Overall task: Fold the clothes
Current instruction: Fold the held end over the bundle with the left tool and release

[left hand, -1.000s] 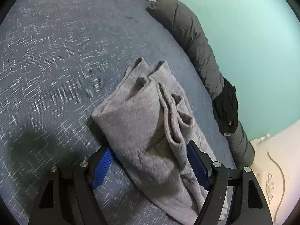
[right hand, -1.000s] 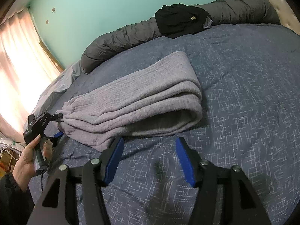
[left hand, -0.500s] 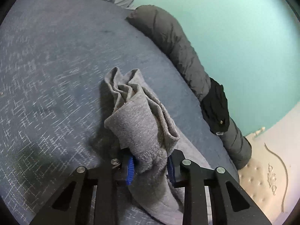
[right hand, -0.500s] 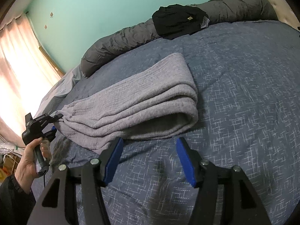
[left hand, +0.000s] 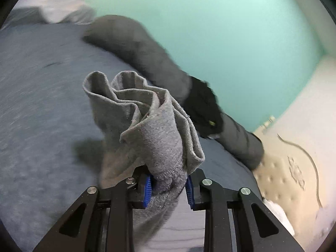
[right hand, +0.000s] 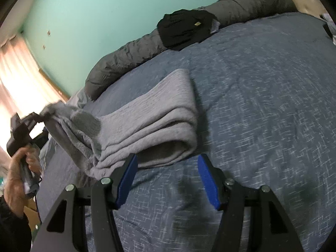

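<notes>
A grey knitted garment (right hand: 159, 117) lies folded lengthwise in several layers on the blue bedspread (right hand: 262, 105). My left gripper (left hand: 168, 185) is shut on one end of the grey garment (left hand: 151, 126), and that bunched end stands lifted off the bed. In the right wrist view the lifted end rises at the far left, beside a hand (right hand: 16, 176) on the left gripper's handle. My right gripper (right hand: 168, 180) is open, low over the bedspread just in front of the garment's folded end, with nothing between its blue pads.
A rolled dark grey duvet (right hand: 231, 8) runs along the teal wall, with a black garment (right hand: 184, 29) draped on it. A beige tufted headboard (left hand: 294, 168) stands at the bed's end. A bright curtained window (right hand: 19, 73) is at the left.
The left gripper closed on the garment's end and has raised it off the bed, bunching the fabric. The right gripper stayed open and moved closer to the folded end.
</notes>
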`<state>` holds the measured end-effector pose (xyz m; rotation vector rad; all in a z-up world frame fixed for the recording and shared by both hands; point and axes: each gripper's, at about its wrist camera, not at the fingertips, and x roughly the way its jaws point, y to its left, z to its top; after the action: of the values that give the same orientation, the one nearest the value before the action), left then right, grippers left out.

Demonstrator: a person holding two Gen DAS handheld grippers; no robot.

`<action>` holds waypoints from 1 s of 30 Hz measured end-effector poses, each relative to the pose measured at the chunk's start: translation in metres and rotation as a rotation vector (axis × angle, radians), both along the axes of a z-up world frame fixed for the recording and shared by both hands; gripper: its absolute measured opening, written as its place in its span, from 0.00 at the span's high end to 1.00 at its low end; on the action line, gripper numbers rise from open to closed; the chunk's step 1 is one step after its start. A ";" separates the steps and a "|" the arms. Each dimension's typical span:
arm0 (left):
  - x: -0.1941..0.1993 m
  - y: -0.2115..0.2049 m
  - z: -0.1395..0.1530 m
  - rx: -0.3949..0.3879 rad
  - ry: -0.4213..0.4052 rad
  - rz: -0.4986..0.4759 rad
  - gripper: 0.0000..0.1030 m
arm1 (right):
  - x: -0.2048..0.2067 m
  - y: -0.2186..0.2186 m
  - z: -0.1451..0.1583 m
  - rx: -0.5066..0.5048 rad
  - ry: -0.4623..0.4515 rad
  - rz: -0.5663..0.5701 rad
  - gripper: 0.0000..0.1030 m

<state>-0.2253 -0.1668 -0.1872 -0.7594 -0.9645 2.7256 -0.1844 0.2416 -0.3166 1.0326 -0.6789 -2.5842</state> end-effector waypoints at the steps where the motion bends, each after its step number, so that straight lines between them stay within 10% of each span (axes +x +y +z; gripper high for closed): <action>1: -0.005 0.014 0.009 -0.012 0.008 -0.025 0.74 | 0.000 0.004 0.002 0.003 0.004 -0.010 0.41; 14: -0.023 0.238 -0.074 -0.507 -0.265 -0.476 0.71 | 0.000 0.055 0.008 -0.032 -0.014 -0.114 0.41; 17: -0.018 0.237 -0.056 -0.499 -0.238 -0.470 0.55 | 0.000 0.058 0.010 -0.042 -0.011 -0.120 0.41; 24: -0.007 0.207 -0.009 -0.403 -0.160 -0.412 0.54 | -0.001 0.063 0.016 -0.058 0.000 -0.131 0.41; 30: -0.007 0.181 -0.031 -0.410 -0.220 -0.369 0.54 | -0.002 0.062 0.016 -0.068 -0.001 -0.127 0.41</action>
<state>-0.2328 0.0140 -0.2180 -1.1893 -0.2471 2.5628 -0.1866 0.3040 -0.3006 1.0000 -0.8524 -2.6475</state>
